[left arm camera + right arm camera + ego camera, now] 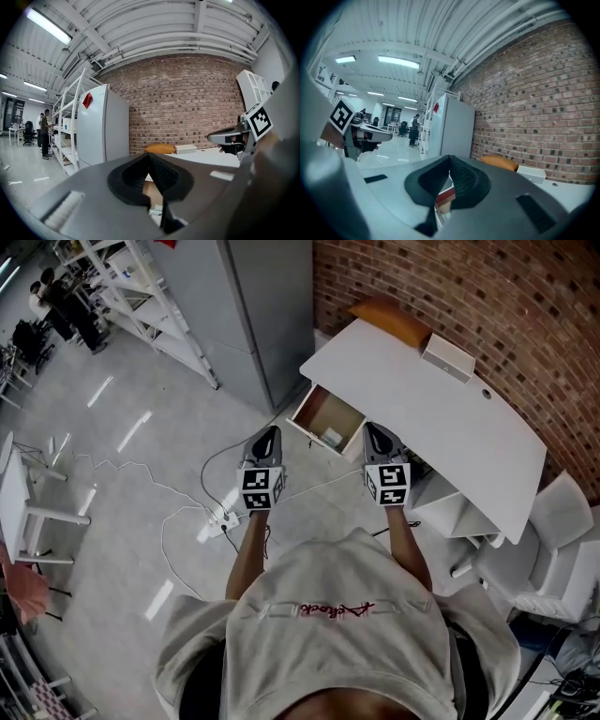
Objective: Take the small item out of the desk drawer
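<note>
The desk drawer (pixel 323 418) stands pulled out from the left end of the white desk (pixel 422 418). Its brown inside shows, with a small white item (pixel 333 436) near its front. My left gripper (pixel 269 434) hovers just left of the drawer and my right gripper (pixel 372 429) just right of it. Both are in the air, apart from the drawer. In the left gripper view the left gripper (pixel 149 157) has its jaws together with nothing held, and the drawer's inside (pixel 151 191) shows below them. The right gripper (pixel 450 160) is likewise shut and empty.
An orange cushion (pixel 394 320) and a white box (pixel 448 357) lie on the desk by the brick wall (pixel 487 296). A grey cabinet (pixel 258 306) stands left of the desk. A power strip (pixel 223 518) with cables lies on the floor. White chairs (pixel 553 559) sit at the right.
</note>
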`<state>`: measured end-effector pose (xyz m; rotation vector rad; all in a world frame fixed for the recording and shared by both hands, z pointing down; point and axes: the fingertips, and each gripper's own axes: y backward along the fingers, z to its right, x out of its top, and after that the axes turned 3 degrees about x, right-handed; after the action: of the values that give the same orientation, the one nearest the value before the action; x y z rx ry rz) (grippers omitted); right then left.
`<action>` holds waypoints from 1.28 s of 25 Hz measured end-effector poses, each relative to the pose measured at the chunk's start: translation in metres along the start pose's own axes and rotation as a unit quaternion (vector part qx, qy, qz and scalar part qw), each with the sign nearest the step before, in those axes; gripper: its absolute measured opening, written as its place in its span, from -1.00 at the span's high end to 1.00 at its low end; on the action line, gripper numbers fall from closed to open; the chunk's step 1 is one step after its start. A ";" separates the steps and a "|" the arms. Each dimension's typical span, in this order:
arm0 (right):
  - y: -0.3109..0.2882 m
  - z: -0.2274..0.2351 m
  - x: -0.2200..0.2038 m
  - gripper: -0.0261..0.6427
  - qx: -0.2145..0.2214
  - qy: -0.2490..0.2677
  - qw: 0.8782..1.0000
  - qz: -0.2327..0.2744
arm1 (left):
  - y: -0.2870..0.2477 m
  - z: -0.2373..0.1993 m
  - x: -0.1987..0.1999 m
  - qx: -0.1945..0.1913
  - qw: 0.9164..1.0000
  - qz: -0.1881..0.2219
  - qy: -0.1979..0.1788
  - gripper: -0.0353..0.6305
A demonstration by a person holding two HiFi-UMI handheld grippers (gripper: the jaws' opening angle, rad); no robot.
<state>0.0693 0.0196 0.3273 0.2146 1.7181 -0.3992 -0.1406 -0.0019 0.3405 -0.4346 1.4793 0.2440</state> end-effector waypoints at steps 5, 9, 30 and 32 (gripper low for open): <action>-0.019 0.000 -0.003 0.89 -0.006 0.002 1.000 -0.004 | -0.026 -0.012 0.003 -0.013 1.000 0.005 -0.004 0.87; -0.024 0.005 -0.010 0.89 -0.011 -0.002 1.000 -0.015 | -0.040 -0.011 0.001 -0.025 1.000 0.001 -0.005 0.87; -0.100 0.040 -0.004 0.89 0.027 -0.013 0.999 -0.010 | -0.099 -0.025 -0.006 0.004 1.000 -0.024 0.000 0.87; -0.109 0.048 -0.007 0.89 0.036 -0.012 0.999 -0.010 | -0.109 -0.026 -0.005 0.014 1.000 -0.023 0.003 0.87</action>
<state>0.0752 -0.0984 0.3432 0.2438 1.6848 -0.4782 -0.1190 -0.1103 0.3590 -0.4459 1.4758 0.1851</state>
